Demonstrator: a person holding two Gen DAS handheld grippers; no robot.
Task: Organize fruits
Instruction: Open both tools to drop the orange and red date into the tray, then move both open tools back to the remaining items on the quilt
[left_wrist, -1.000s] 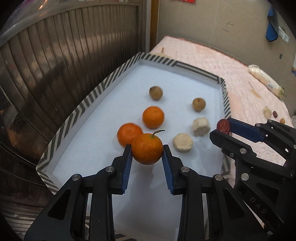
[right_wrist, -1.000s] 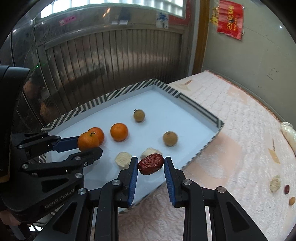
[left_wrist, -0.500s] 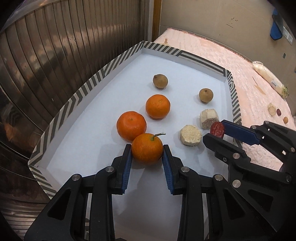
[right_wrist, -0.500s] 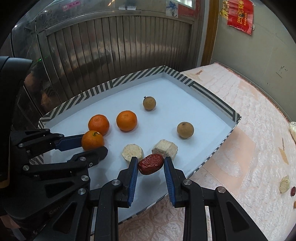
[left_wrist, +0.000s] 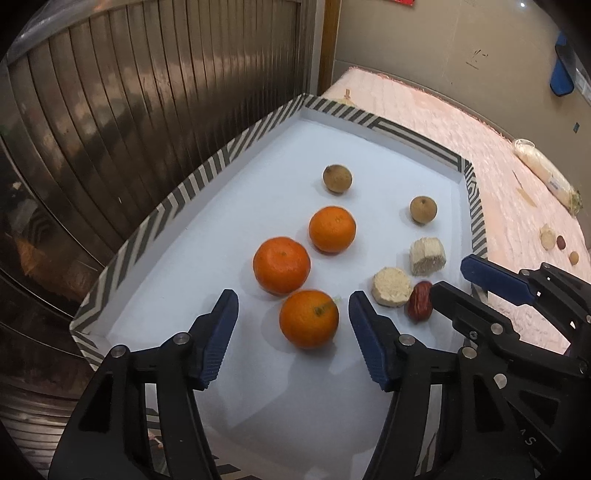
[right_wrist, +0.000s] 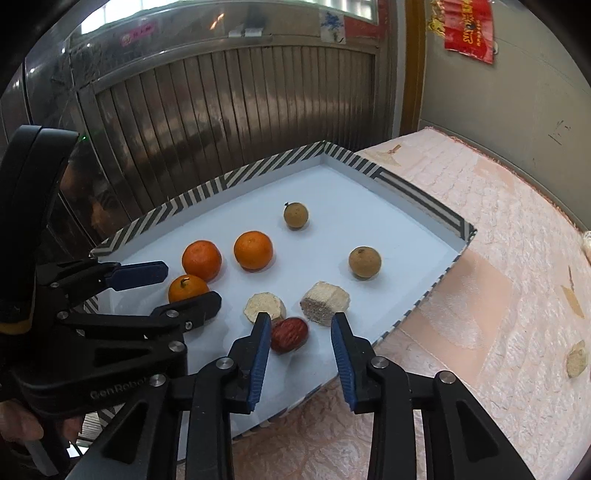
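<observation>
A white tray with a striped rim holds the fruits. My left gripper is open, and a stemmed orange lies on the tray between its fingers. Two more oranges sit just beyond it. My right gripper is open, with a red date resting on the tray by its left finger. Two pale cut chunks and two brown longans lie further in.
The tray sits on a pink quilted surface. A ribbed metal shutter stands behind the tray. Small loose pieces and a plastic bag lie on the pink surface at the far right.
Both grippers have opened. The stemmed orange and the red date, held before, now rest on the tray floor.
</observation>
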